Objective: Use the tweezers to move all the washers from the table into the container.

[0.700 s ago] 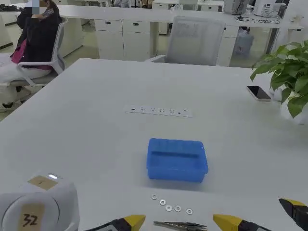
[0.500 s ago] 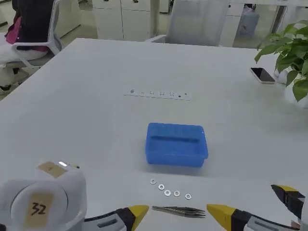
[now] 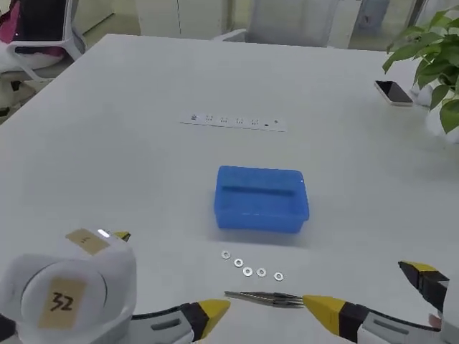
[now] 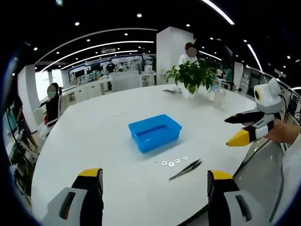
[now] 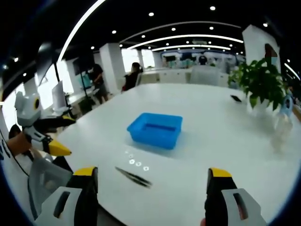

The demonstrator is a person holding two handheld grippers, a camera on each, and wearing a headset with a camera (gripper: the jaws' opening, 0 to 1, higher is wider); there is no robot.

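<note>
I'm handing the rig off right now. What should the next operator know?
Left hand-held gripper: open, empty.
Right hand-held gripper: open, empty.
Tweezers: lying on the table, not picked up, just on the near side of the washers.
The five washers sit in a row on the table in front of the blue container.
Done: nothing; the container looks empty.
Left: grasp the tweezers and move all five washers into the container.
</note>
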